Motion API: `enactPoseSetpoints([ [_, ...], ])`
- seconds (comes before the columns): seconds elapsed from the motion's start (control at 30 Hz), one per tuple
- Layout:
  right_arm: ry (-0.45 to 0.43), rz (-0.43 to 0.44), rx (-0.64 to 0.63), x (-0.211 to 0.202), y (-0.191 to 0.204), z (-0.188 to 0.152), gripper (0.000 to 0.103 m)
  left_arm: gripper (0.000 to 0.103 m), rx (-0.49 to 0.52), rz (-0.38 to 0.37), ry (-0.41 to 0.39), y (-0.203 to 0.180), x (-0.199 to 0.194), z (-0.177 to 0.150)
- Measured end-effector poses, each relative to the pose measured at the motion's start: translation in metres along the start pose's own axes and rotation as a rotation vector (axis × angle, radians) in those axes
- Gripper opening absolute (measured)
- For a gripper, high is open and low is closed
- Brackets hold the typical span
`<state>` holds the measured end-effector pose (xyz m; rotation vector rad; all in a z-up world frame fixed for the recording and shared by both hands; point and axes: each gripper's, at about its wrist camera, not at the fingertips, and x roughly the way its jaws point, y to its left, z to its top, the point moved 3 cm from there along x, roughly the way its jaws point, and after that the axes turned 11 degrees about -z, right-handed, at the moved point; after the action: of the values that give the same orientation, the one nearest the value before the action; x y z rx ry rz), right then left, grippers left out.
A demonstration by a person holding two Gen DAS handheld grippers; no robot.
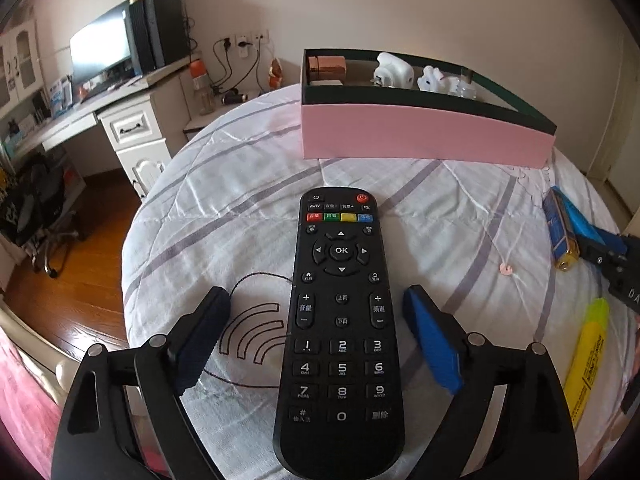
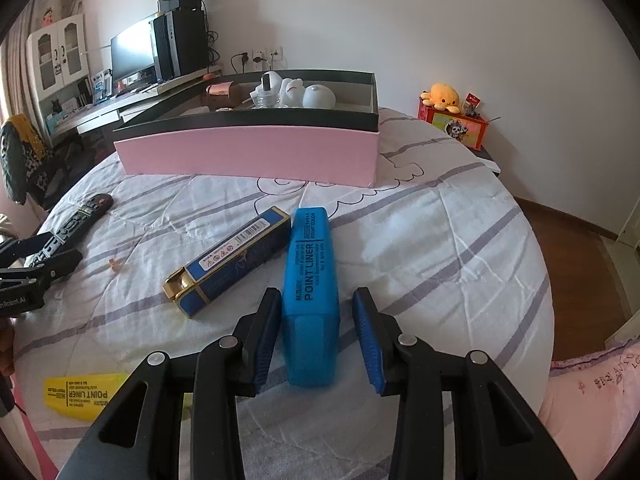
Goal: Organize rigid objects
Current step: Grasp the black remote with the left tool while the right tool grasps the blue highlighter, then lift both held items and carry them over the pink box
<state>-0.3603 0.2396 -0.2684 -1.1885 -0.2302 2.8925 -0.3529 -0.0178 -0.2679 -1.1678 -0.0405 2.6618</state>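
"POINT LINER" is read on the blue highlighter [image 2: 310,296], flanked untouched by the right gripper [image 2: 316,334]; the remote [image 1: 340,328], marked "OK", is straddled by the left gripper's [image 1: 316,334] parted fingers.

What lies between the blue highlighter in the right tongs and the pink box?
Nothing visible blocks it. From the blue highlighter to the pink box there is only bare quilt. The blue battery pack lies just left of that path, beside the highlighter.
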Motion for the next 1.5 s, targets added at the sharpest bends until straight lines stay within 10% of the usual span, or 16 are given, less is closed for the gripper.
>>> enactPoseSetpoints([
  [0.43, 0.001, 0.013, 0.0, 0.001, 0.0, 0.001, 0.042, 0.044, 0.066, -0.038, -0.045, -0.014, -0.007, -0.003],
  [0.63, -0.014, 0.013, 0.017, -0.001, -0.003, 0.0, 0.027, 0.044, 0.07, -0.036, -0.043, -0.015, -0.008, -0.002],
  [1.5, -0.065, 0.096, 0.054, -0.034, 0.003, 0.014, 0.027, 0.044, 0.034, -0.088, -0.116, -0.02, -0.046, 0.004],
])
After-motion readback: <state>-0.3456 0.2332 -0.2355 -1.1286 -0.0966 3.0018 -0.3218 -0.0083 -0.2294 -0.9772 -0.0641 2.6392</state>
